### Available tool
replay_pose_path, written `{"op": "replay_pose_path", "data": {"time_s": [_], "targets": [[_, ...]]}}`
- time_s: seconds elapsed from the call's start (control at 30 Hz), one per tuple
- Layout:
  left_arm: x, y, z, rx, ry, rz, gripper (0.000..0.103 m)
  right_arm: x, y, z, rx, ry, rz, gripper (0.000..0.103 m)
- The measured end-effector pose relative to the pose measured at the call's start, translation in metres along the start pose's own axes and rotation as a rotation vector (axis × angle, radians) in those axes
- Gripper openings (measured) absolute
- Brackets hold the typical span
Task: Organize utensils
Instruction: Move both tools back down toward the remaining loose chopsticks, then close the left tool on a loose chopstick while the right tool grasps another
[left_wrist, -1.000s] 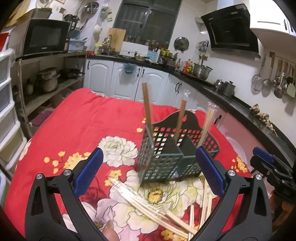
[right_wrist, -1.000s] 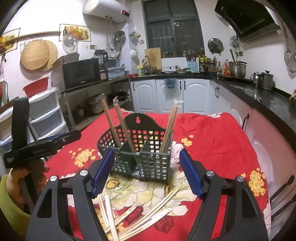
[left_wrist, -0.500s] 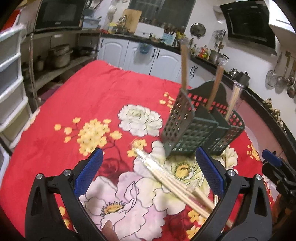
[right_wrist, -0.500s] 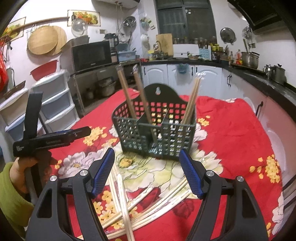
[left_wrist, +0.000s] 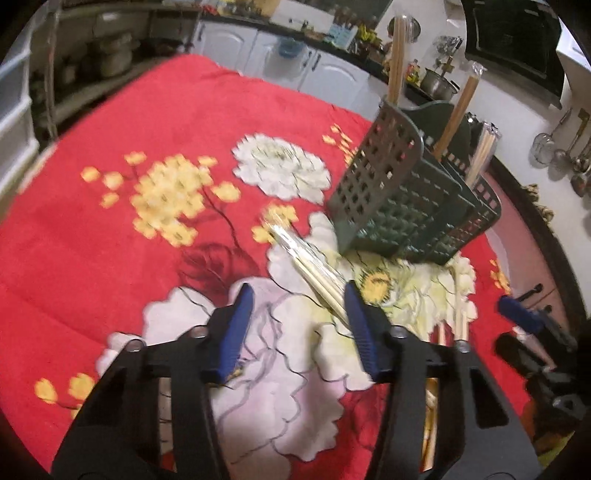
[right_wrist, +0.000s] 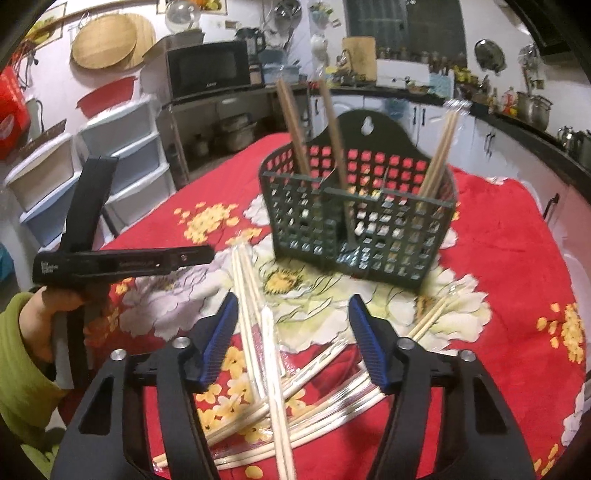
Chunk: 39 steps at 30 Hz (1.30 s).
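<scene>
A few chopsticks (right_wrist: 291, 125) already stand in the caddy (right_wrist: 354, 229) – most, wrapped (right_wrist: 275, 376), lie loose on the red bench (right_wrist: 517, 258) just before it. Both grippers – left (left_wrist: 299, 325), right (right_wrist: 291, 336) – are closing their fingers, gripping nothing yet.

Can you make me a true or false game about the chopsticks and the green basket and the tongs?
1. The green basket stands on a red flowery tablecloth. True.
2. The basket is empty. False: chopsticks stand in it, two darker pairs and a pale wrapped pair.
3. Loose pale chopsticks lie on the cloth in front of the basket. True.
4. The right tongs are squeezing a spoon. False: their jaws are closing, with wrapped chopsticks lying between them, and the pads do not press on anything yet.
5. The left tongs are inside the basket. False: they are above the cloth in front of it, closing beside a chopstick bundle.
</scene>
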<state>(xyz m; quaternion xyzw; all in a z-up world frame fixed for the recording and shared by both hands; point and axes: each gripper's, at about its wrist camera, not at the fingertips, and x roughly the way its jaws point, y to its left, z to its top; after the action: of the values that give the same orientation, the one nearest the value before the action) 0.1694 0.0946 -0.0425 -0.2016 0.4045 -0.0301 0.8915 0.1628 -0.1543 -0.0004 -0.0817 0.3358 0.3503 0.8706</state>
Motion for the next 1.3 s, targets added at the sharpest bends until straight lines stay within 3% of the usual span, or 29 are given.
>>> {"op": "replay_pose_path", "data": {"time_s": [0.13, 0.33, 0.73, 0.93, 1.0, 1.3], "targets": [[0.011, -0.003, 0.0, -0.001, 0.037, -0.027, 0.03, 0.016, 0.002, -0.006, -0.01, 0.058, 0.024, 0.045], [0.031, 0.002, 0.006, -0.032, 0.076, -0.052, 0.03, 0.033, 0.005, -0.011, -0.011, 0.119, 0.054, 0.039], [0.048, 0.009, 0.024, -0.059, 0.071, -0.052, 0.029, 0.059, 0.005, -0.008, -0.002, 0.203, 0.095, 0.032], [0.048, 0.013, 0.026, -0.061, 0.067, -0.044, 0.018, 0.072, 0.004, -0.001, 0.012, 0.232, 0.118, 0.021], [0.048, 0.015, 0.025, -0.063, 0.066, -0.049, 0.014, 0.072, 0.005, -0.001, 0.012, 0.234, 0.118, 0.012], [0.033, 0.022, 0.022, -0.079, 0.049, -0.062, 0.007, 0.047, -0.005, 0.004, 0.039, 0.146, 0.105, 0.011]]}}
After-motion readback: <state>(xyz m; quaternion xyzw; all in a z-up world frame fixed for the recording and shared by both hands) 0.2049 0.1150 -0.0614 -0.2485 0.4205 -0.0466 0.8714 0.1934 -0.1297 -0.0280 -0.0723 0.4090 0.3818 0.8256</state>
